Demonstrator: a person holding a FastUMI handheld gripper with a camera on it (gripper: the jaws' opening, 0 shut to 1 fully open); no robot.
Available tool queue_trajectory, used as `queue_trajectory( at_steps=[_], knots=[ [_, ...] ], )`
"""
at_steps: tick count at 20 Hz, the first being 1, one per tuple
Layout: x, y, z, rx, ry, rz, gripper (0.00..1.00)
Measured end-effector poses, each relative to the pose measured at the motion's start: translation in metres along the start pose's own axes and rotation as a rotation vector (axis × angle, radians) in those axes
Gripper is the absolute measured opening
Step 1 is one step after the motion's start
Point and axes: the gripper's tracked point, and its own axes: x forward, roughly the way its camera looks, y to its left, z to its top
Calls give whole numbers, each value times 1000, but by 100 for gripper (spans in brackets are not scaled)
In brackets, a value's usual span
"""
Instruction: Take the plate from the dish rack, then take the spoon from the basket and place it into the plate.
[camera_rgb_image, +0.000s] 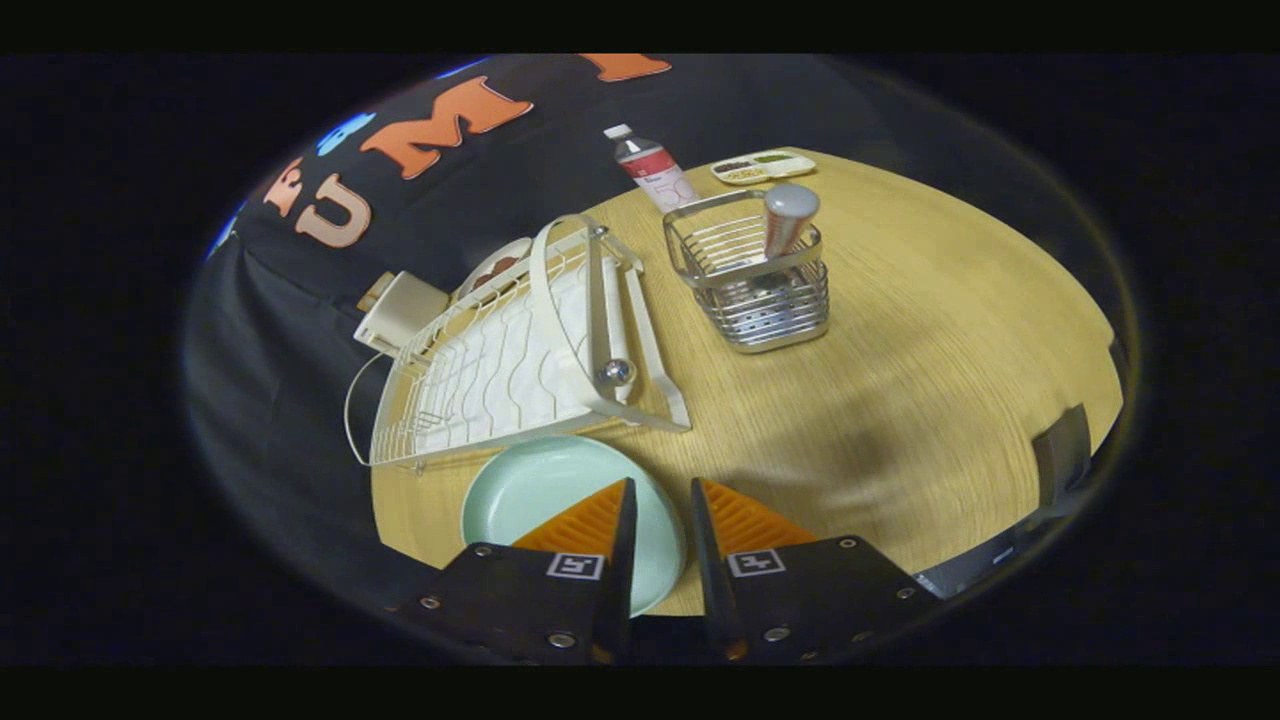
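Note:
A pale green plate (545, 490) lies flat on the wooden table (900, 380), just in front of the white dish rack (520, 340). My gripper (662, 485) hovers over the plate's right rim. Its fingers stand a little apart; the left finger covers part of the plate and the rim shows in the gap, with neither finger pressing on it. Beyond the fingers and to the right stands a wire metal basket (760, 290). The spoon (790, 215) stands upright in it, its rounded pale end sticking up above the rim.
A small bottle (655, 170) with a red label and a flat tray (765, 165) sit at the table's far edge behind the basket. A beige box (400, 310) and a round dish (495, 270) lie behind the rack. Bare wood stretches right of the fingers.

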Motion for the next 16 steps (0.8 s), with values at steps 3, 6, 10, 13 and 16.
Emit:
queue_trajectory(
  at_steps=[3, 6, 10, 13, 16],
  knots=[
    [-9, 3, 29, -20, -111, 18, 41],
    [-22, -2, 72, -79, -288, -14, 52],
    [-29, -19, 111, -179, -455, -124, 64],
    [-29, -32, 121, -243, -513, -197, 65],
    [-21, -45, 118, -281, -494, -244, 65]
  ],
)
